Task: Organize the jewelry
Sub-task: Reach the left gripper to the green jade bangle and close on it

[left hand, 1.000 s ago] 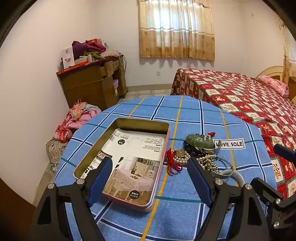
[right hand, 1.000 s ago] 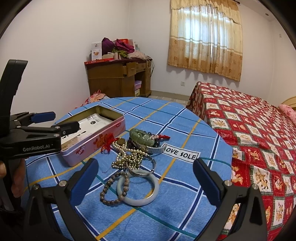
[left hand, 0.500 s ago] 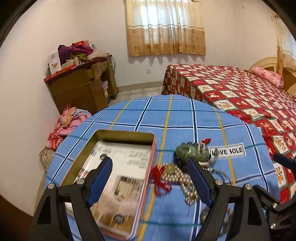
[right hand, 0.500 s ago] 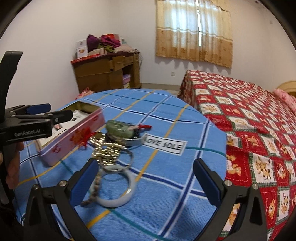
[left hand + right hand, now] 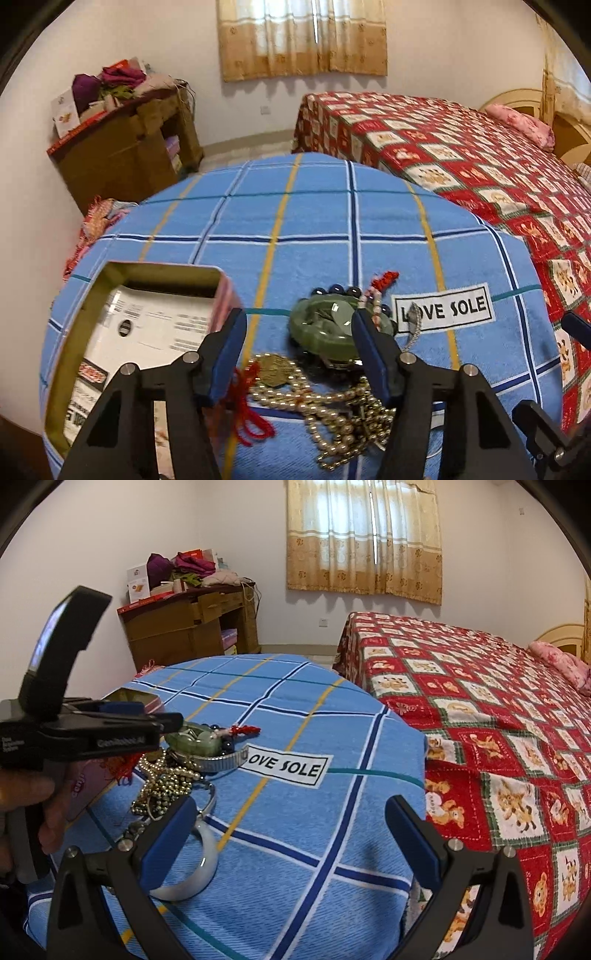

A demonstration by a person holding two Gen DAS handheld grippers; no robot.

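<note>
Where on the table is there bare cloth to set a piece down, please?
Free: the far half of the cloth beyond the tin and jewelry pile, and the near side right of the white bangle. Crowded: between tin and label.

- The left wrist view looks forward and down along its own left gripper (image 5: 297,349), very near the jewelry pile (image 5: 325,373) in the lower middle of the frame.
- The right wrist view looks from further back, along the right gripper (image 5: 290,843); the pile (image 5: 177,768) sits at middle left.
- Both views share the blue checked tablecloth (image 5: 317,229), the "LOVE SOLE" label (image 5: 443,308), the tin box (image 5: 122,332), the bed (image 5: 461,155) and the curtain (image 5: 303,37).
- The right wrist view also shows the left gripper from its side, at left.
</note>
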